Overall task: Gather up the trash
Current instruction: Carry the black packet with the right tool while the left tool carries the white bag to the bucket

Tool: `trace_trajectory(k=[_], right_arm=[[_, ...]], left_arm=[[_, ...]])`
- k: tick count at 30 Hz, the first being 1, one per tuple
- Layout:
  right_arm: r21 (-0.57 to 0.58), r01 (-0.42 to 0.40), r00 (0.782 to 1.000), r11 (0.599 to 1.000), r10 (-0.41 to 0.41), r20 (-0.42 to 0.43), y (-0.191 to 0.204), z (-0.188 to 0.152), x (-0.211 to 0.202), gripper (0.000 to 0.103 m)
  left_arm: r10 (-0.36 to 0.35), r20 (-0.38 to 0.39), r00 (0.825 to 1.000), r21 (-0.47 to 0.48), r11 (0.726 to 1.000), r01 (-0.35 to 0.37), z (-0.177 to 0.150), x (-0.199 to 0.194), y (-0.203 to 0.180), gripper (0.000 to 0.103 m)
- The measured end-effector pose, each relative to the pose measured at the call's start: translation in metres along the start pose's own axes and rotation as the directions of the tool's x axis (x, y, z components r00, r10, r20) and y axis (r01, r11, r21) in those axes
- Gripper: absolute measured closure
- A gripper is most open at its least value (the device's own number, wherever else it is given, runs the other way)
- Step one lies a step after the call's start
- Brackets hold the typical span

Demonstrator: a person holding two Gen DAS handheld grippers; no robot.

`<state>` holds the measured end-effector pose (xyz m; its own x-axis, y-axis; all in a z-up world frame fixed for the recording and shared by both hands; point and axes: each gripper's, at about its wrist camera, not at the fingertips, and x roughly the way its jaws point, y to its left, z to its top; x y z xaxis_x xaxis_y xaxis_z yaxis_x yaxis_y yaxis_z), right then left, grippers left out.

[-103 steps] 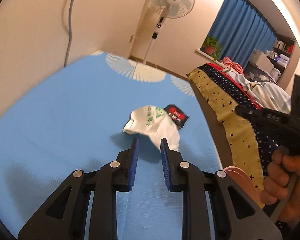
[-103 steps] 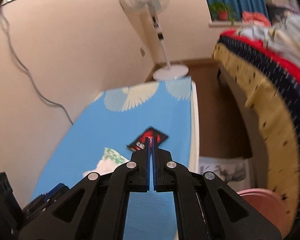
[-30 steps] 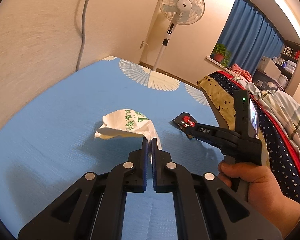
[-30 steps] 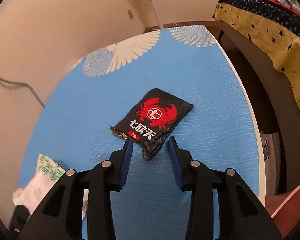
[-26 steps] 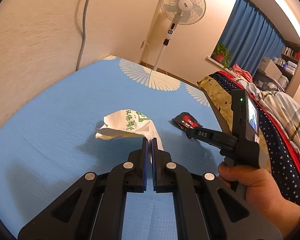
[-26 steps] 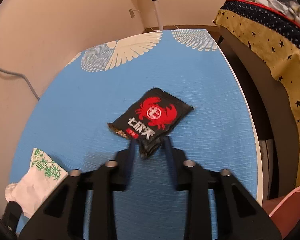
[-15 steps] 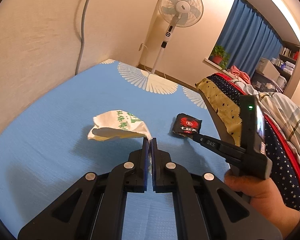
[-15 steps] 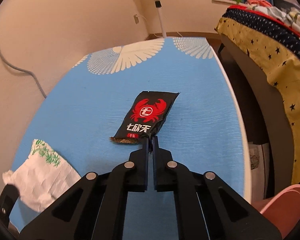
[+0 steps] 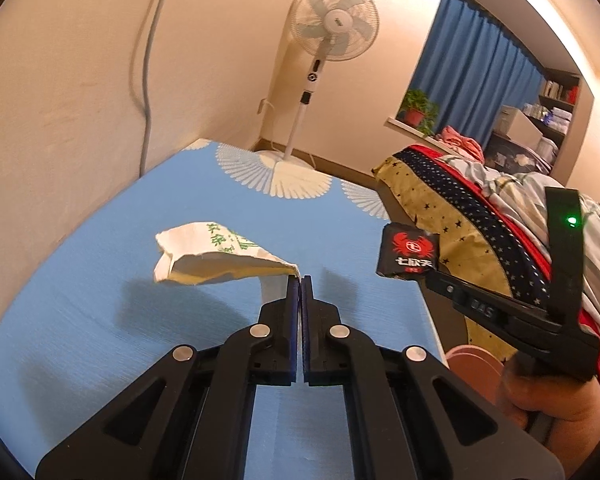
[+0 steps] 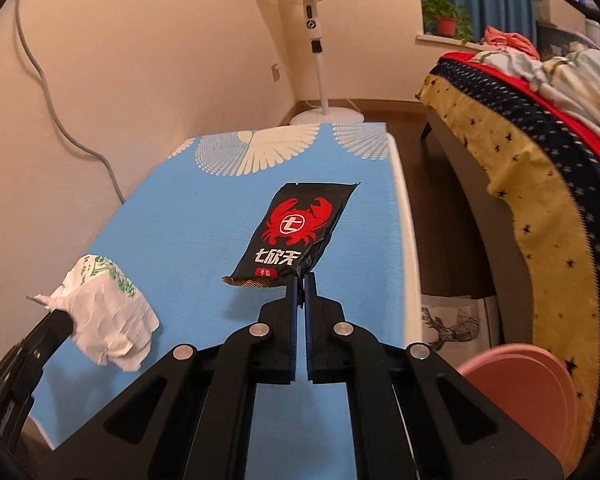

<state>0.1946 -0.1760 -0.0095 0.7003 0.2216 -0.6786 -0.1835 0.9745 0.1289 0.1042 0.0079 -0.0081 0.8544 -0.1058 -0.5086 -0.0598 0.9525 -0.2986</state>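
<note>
Pinching a corner of a crumpled white paper bag (image 9: 212, 256) with green printing, the left gripper (image 9: 301, 278) holds it lifted above the blue desk (image 9: 100, 320), its jaws pressed together on the paper. To its right, the right gripper (image 10: 300, 276) is clamped on the lower edge of a black snack wrapper (image 10: 296, 232), which stands raised off the desk ahead of the fingertips; the wrapper bears a red crab logo and white Chinese characters, with a small red label beneath. A pink bin (image 10: 528, 380) sits low to the right of that gripper. Beyond the desk's far end stands a pedestal fan (image 9: 332, 36) against the wall.
</note>
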Motion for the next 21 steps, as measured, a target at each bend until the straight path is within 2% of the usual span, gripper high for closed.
trace_trajectory(k=[6, 11, 21], right_arm=[[0.005, 0.060, 0.997, 0.998, -0.061, 0.040, -0.018, -0.024, -0.052, 0.100], [0.060, 0.124, 0.991, 0.991, -0.127, 0.052, -0.044, -0.044, -0.085, 0.100], [0.152, 0.262, 0.960, 0.953, -0.274, 0.062, -0.091, -0.076, -0.131, 0.100]], left_arm=[[-0.064, -0.005, 0.998, 0.055, 0.996, 0.064, -0.002, -0.017, -0.022, 0.102], [-0.129, -0.020, 0.992, 0.104, 0.986, 0.130, -0.009, -0.028, -0.048, 0.102], [-0.278, -0.060, 0.959, 0.174, 0.943, 0.285, -0.033, -0.035, -0.109, 0.102]])
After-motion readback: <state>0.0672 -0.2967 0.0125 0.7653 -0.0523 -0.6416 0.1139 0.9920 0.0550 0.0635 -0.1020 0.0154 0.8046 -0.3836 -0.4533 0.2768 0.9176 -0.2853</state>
